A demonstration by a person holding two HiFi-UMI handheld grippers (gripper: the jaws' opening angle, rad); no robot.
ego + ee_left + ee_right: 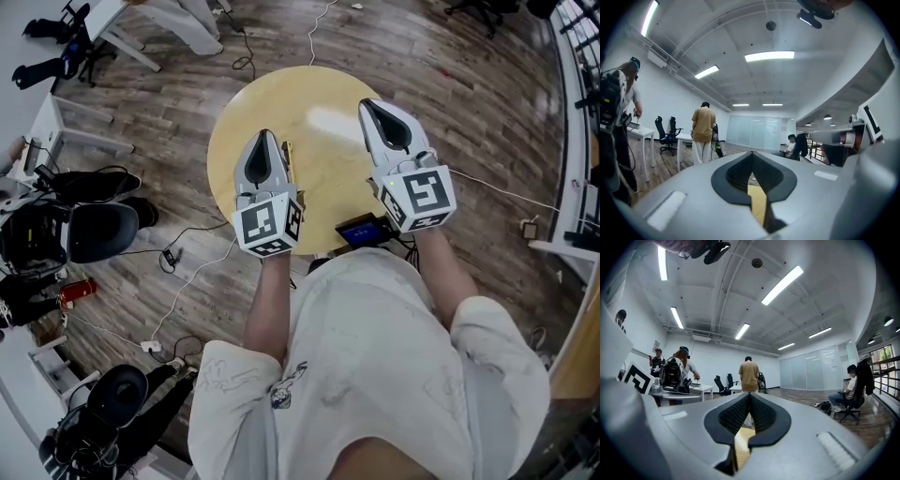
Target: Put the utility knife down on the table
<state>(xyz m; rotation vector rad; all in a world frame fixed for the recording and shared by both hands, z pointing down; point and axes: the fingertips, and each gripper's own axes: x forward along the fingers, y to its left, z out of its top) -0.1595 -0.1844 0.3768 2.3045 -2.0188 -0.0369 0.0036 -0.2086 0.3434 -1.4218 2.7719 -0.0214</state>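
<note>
A slim yellow utility knife [287, 157] lies on the round yellow table [319, 169], just right of my left gripper [265, 136] as the head view shows it, and that gripper partly hides it. The left gripper [752, 153] hangs above the table and points level. Its jaws are shut with nothing between them. My right gripper [368, 106] is held over the table's right half, also level. Its jaws [750, 393] meet at the tip and hold nothing. Only a strip of table top shows below the jaws in both gripper views.
A small black device with a blue screen [361, 230] sits at the table's near edge. Cables [187, 281] run over the wood floor. Black chairs [89, 230] and white desks [141, 28] stand to the left. A person in a tan shirt [703, 131] stands far off.
</note>
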